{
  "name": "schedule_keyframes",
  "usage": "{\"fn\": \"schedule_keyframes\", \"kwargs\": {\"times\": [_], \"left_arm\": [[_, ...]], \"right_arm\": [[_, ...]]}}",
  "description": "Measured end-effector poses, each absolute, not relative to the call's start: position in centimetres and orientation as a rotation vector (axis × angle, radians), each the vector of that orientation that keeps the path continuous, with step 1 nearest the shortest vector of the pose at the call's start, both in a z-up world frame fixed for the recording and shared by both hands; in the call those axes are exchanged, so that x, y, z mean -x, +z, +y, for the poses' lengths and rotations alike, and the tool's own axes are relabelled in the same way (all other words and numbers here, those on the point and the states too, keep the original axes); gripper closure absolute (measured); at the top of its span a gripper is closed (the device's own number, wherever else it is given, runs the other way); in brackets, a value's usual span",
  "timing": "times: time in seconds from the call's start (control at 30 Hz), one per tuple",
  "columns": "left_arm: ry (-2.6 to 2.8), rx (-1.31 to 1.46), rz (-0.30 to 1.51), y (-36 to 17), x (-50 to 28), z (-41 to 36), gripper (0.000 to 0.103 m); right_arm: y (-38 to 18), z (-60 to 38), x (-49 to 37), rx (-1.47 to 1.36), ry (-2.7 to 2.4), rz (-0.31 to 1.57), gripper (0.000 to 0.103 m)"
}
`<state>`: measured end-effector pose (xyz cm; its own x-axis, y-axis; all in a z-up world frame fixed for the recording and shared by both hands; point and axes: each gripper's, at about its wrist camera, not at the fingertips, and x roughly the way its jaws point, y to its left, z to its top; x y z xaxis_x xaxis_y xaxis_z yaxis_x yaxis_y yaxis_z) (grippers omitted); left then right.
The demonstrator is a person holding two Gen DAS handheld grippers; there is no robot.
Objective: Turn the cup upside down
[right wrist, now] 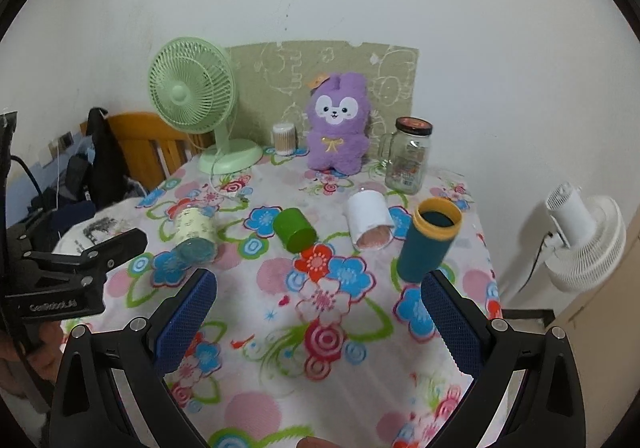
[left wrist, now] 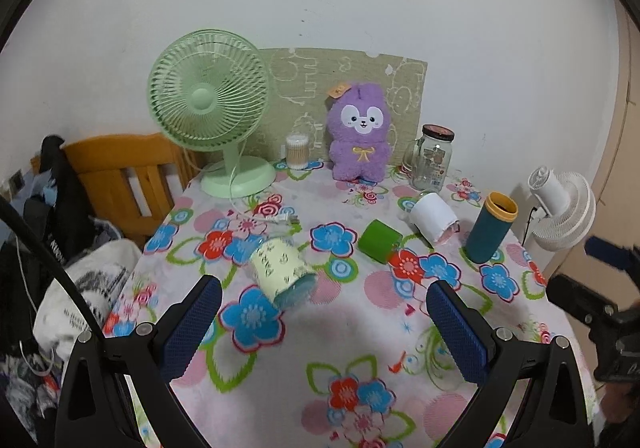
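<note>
Your left gripper (left wrist: 324, 322) and right gripper (right wrist: 318, 314) both hover over the desk (right wrist: 320, 348) w/ fingers spread wide, nothing between them. Teal cup (right wrist: 428, 238) stands upright, mouth up, yellow rim, just ahead of your right gripper's right finger. Three more cups lie on their sides to its left: white cup (right wrist: 370, 222), green cup (right wrist: 294, 230), pale cup (left wrist: 282, 268).
</note>
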<state>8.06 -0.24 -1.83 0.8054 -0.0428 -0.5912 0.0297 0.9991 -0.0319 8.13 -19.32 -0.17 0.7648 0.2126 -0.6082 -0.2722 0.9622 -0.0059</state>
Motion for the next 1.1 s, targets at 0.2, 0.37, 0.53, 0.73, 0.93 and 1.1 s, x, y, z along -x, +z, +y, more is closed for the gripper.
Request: {"fn": "schedule_keyframes", "kwargs": {"times": [0.2, 0.37, 0.53, 0.73, 0.93, 1.1], "left_arm": [[-0.090, -0.026, 0.673, -2.4, -12.8, -0.4, 0.000], [-0.143, -0.108, 0.689, -3.1, -16.7, -1.5, 0.000], [-0.196, -0.220, 0.712, -4.1, -21.0, -2.5, 0.000], [-0.324, -0.287, 0.730, -5.1, -24.8, -3.5, 0.000], [-0.423, -0.379, 0.791, -7.4, -28.6, -5.2, 0.000], [-0.508, -0.391, 0.845, -9.1, -30.7, -6.1, 0.000]], "right_arm": [[-1.3, -19.7, -14.5, 0.140, 0.241, 0.725, 0.000], [-2.6, -19.0, -19.9, 0.208, 0.247, 0.776, 0.000], [-4.5, -18.5, -24.9, 0.252, 0.268, 0.864, 0.000], [-7.1, -18.3, -30.0, 0.281, 0.287, 0.959, 0.000], [-9.3, -17.8, -33.1, 0.332, 0.322, 1.005, 0.000], [-10.4, -19.0, -35.0, 0.277, 0.306, 1.049, 0.000]]}}
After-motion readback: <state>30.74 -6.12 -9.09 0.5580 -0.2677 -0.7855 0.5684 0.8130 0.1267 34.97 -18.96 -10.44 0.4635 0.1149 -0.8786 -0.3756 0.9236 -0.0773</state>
